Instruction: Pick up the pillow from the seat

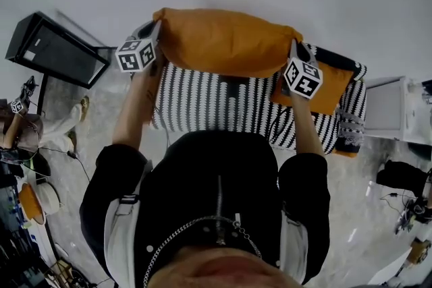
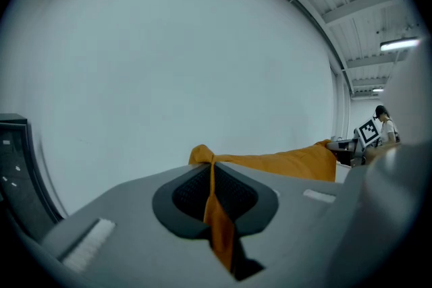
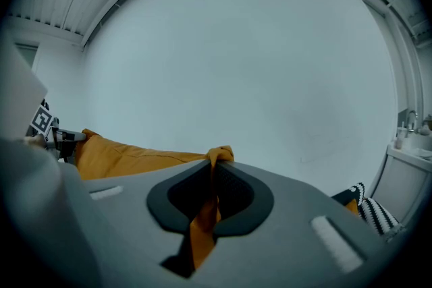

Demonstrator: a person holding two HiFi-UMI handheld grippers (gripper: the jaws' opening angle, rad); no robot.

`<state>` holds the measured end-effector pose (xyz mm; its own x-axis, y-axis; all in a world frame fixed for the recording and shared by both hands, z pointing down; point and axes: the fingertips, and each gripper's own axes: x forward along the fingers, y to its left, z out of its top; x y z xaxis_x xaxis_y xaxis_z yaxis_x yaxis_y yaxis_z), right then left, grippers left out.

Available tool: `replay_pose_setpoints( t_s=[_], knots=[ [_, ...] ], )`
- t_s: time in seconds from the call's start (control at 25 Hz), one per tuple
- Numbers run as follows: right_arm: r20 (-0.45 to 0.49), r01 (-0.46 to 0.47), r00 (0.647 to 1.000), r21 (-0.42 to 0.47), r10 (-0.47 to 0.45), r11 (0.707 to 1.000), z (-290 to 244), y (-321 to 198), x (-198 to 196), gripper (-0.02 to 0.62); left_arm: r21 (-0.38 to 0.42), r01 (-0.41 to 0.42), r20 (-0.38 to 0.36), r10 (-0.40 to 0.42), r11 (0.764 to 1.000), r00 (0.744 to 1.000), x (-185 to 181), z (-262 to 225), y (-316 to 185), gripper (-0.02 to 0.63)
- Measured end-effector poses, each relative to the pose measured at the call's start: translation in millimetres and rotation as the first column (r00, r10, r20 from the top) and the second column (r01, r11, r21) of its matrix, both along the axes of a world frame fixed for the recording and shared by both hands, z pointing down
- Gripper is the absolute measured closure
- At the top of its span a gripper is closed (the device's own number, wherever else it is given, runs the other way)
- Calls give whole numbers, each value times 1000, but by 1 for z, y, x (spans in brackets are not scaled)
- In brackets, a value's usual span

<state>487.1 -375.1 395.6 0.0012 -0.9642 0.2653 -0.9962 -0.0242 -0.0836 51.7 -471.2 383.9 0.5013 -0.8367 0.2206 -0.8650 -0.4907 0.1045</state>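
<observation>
- Striped seat [image 1: 223,104] sits mid-frame. We see the orange pillow [image 1: 226,42] just above it in the picture, apparently lifted clear, long axis left-right.
- We see the left claw [image 1: 156,29] pinching the pillow's left corner and the right claw [image 1: 294,49] pinching its right corner.

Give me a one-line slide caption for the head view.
Left gripper and right gripper each pinch a corner of the orange pillow, held over a striped seat with another orange cushion.
</observation>
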Motion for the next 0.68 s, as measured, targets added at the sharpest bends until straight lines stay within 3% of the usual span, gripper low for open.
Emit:
replay_pose_setpoints(
  t_s=[0.68],
  knots=[
    [4,0,1000,-16,0,1000,2,1,-15,580,-25,2,10,-2,1000,1000,-16,11,9,586]
  ],
)
